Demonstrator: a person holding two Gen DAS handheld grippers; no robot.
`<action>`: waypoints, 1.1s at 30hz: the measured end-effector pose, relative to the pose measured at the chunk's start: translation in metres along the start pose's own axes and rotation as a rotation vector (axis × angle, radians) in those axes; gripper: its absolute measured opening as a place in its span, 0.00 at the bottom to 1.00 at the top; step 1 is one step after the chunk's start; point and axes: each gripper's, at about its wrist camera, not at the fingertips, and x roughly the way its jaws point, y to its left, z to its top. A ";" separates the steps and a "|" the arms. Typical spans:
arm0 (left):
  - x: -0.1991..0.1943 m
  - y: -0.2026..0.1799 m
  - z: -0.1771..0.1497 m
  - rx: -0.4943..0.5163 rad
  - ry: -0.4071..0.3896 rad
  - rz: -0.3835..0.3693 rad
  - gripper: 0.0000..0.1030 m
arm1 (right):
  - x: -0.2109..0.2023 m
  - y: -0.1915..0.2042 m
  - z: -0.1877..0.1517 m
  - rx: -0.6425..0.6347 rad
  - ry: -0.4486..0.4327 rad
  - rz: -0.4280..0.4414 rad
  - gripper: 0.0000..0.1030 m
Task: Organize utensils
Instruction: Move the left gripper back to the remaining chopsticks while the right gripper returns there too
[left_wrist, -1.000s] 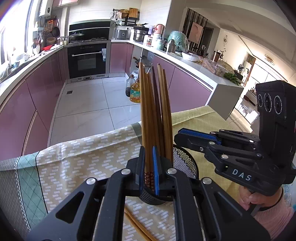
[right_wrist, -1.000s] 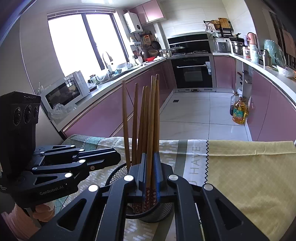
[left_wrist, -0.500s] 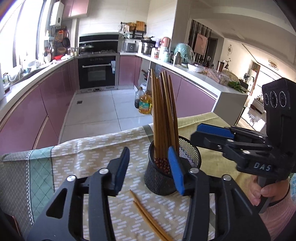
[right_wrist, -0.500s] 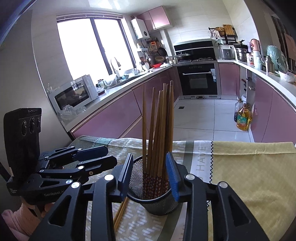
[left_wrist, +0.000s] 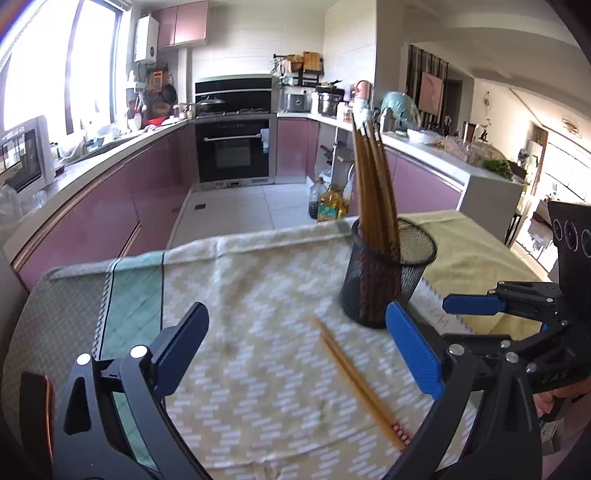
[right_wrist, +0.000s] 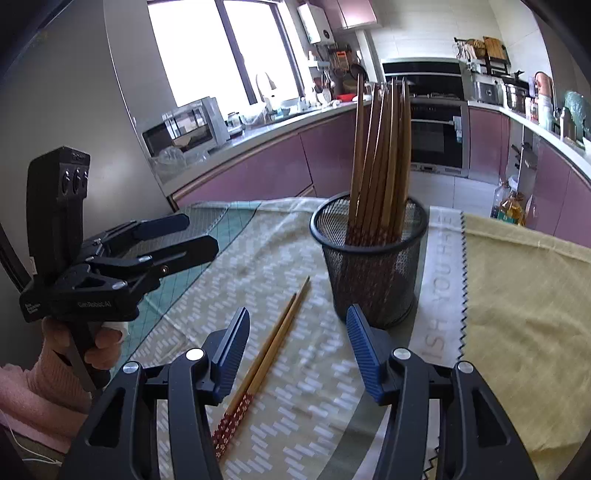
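A black mesh cup (left_wrist: 384, 280) (right_wrist: 369, 266) stands on the cloth with several brown chopsticks (left_wrist: 373, 184) (right_wrist: 384, 155) upright in it. A loose pair of chopsticks (left_wrist: 358, 380) (right_wrist: 273, 354) lies flat on the cloth in front of the cup. My left gripper (left_wrist: 299, 347) (right_wrist: 195, 234) is back from the cup, its jaws opening wide with nothing between them. My right gripper (right_wrist: 299, 350) (left_wrist: 465, 317) is also opening. The loose pair lies on the cloth under the gap between its pads, untouched.
A cream patterned cloth (left_wrist: 258, 295) covers the table, with a teal panel (left_wrist: 133, 295) on the left and a yellow cloth (right_wrist: 517, 295) on the right. The table's far edge drops to a tiled floor with oil bottles (left_wrist: 328, 206). A hand in a pink sleeve (right_wrist: 103, 343) holds the left gripper.
Both grippers were shut on chopsticks standing in the cup; they let go, opened and drew back toward me. The loose pair on the cloth came into full view.
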 end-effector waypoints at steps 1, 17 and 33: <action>0.000 0.002 -0.007 -0.002 0.012 0.016 0.94 | 0.006 0.002 -0.005 -0.001 0.023 -0.002 0.51; 0.006 0.011 -0.054 -0.019 0.125 0.070 0.94 | 0.043 0.026 -0.039 -0.035 0.157 -0.045 0.53; 0.016 0.004 -0.057 -0.021 0.174 0.034 0.87 | 0.046 0.029 -0.040 -0.062 0.173 -0.109 0.52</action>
